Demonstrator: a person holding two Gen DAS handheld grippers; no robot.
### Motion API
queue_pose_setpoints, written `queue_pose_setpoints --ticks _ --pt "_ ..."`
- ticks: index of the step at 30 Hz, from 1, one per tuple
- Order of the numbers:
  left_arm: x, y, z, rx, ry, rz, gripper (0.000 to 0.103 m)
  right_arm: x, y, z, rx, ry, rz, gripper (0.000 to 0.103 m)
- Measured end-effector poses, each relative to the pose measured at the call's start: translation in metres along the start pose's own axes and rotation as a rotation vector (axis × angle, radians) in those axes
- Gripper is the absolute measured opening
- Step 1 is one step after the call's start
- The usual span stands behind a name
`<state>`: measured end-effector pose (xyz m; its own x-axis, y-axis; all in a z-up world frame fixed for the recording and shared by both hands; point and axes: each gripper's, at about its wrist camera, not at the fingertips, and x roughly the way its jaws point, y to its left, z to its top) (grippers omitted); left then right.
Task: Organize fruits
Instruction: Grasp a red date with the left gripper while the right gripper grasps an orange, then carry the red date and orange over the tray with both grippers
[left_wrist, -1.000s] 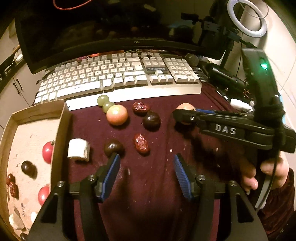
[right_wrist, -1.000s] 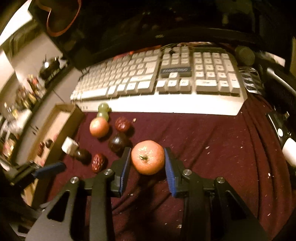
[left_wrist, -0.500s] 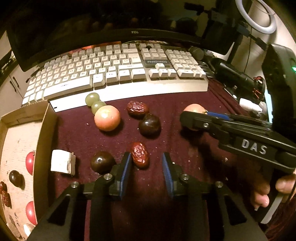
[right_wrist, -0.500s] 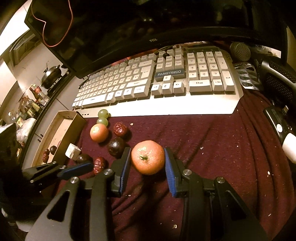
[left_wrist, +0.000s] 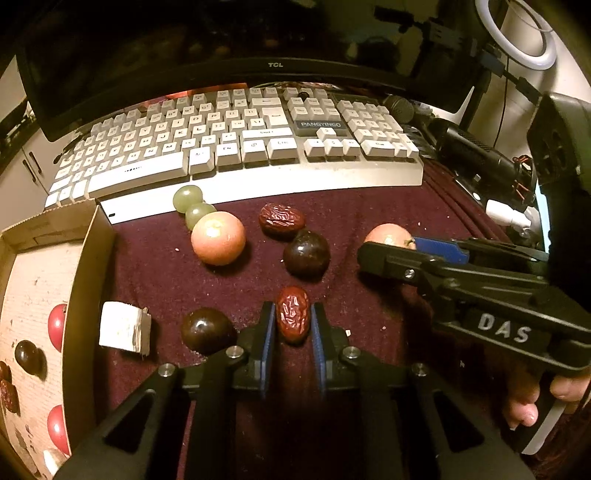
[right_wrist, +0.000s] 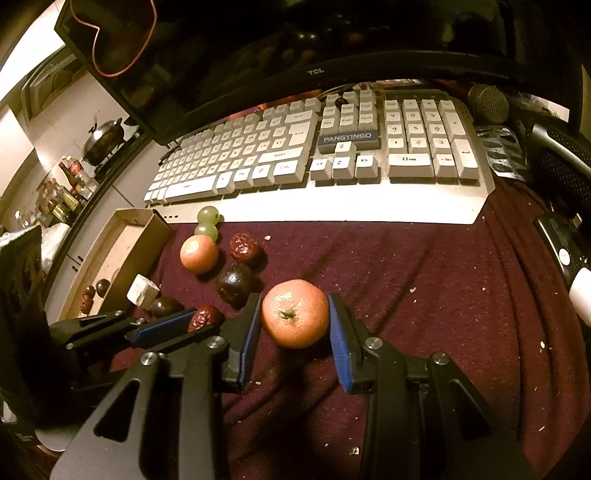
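Home desk, keyboard (left_wrist: 236, 147), monitor (left_wrist: 221, 37), kitchen pot (right_wrist: 103, 138) behind

Dim, warm amber light, strong fisheye bending and dark vignetted corners, lit ring light (left_wrist: 517, 33) blown out at upper right, faint reflections on the monitor (left_wrist: 221, 44), soft shadows beside fruit, centre sharp, edges smeared

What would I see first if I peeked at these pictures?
Two black grippers pinching fruit on the dark red cloth: the left gripper squeezes a wrinkly red date, the right gripper hugs a tangerine. Behind them lies a big white keyboard.
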<state>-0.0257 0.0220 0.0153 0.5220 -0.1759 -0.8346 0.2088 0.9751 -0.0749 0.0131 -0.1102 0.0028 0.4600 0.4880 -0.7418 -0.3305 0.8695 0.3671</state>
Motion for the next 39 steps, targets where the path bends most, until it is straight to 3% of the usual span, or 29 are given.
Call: queue_pose_setpoints --ticks 6,13,29,39 --pt "-0.026 -0.001 -0.005 0.001 -0.049 -0.002 0.017 0.000 0.003 0.000 -0.008 -0.005 -0.005 0.037" --pt "-0.085 0.018 -0.016 -0.012 -0.152 0.010 0.017 -0.016 0.027 0.000 -0.040 -0.049 0.011 0.037" --pt "-0.166 0.129 -0.051 -0.195 -0.258 0.123 0.017 -0.009 0.177 0.021 -0.225 -0.076 0.097 0.037" --pt "-0.155 0.189 -0.064 -0.253 -0.192 0.187 0.017 0.027 0.243 0.017 -0.290 -0.028 0.116 0.037"
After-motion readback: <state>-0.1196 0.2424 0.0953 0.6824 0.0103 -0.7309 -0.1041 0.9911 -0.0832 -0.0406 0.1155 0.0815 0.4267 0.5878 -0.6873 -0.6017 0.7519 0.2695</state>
